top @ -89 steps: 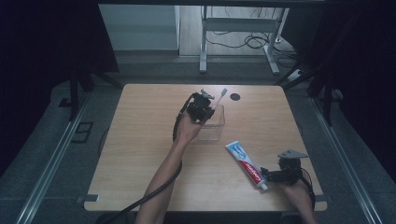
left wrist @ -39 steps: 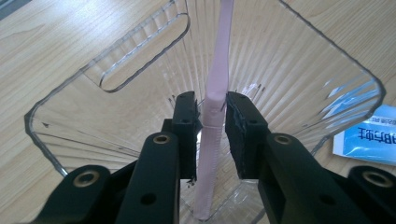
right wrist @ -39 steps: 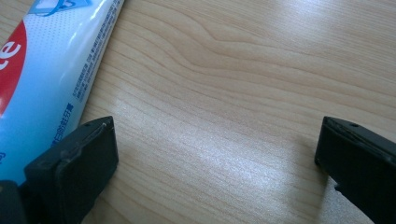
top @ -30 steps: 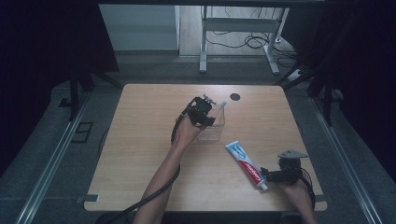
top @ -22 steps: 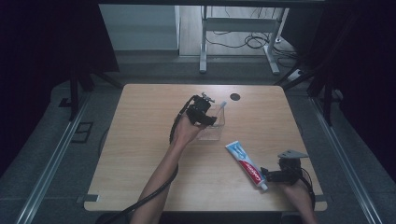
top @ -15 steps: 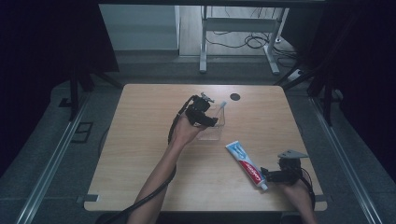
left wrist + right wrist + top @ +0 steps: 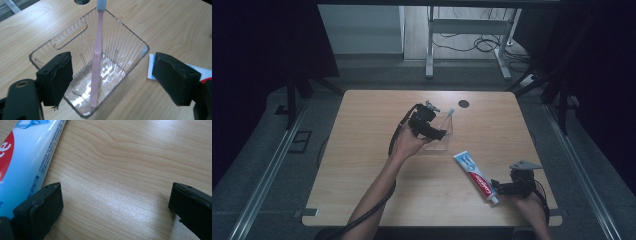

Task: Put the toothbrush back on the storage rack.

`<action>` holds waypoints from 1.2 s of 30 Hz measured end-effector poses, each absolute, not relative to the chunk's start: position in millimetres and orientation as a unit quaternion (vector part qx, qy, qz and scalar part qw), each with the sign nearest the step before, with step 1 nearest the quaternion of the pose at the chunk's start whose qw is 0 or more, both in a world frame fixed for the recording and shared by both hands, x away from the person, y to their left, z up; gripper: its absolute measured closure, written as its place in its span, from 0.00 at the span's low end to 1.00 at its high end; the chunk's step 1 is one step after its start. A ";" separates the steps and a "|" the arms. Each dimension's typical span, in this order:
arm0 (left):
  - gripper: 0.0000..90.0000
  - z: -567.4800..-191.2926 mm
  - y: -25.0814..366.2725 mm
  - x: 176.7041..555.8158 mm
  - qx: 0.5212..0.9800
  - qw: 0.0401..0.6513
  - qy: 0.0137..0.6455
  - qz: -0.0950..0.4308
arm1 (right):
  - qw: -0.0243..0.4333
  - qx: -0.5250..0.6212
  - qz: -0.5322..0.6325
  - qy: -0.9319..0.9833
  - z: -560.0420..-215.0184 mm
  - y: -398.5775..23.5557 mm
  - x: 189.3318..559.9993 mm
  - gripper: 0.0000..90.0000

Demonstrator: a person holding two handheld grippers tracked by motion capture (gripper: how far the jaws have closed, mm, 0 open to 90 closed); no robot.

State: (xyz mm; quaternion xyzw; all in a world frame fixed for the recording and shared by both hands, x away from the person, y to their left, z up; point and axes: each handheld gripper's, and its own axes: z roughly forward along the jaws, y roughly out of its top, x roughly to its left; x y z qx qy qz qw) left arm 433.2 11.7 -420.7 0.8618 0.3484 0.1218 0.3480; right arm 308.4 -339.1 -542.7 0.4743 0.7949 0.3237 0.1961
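leaning pink toothbrush (image 7: pixel 97 53) in clear bin (image 7: pixel 117 42)

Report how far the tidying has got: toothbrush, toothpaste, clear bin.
Done: the pink toothbrush stands inside the clear bin, leaning on its far rim, and the left gripper is open above it, holding nothing. In hand: nothing gripped; the right gripper is open on the table beside the toothpaste tube. Left, presumably: the tube lies outside the bin, ungrasped.

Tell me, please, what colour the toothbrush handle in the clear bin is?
Pale pink toothbrush, with a light bluish-grey head; clearest in the left gripper view.
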 end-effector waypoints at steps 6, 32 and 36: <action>0.16 -416.4 19.5 424.8 0.861 0.352 0.347 0.120 | 0.196 0.475 0.324 0.795 -542.6 -339.0 308.3 0.00; 0.14 -413.6 69.8 390.2 0.847 0.370 0.355 0.138 | 0.196 0.474 0.324 0.795 -542.7 -339.1 308.4 0.00; 0.14 -416.7 77.9 385.4 0.844 0.375 0.358 0.139 | 0.196 0.474 0.324 0.795 -542.7 -339.1 308.4 0.00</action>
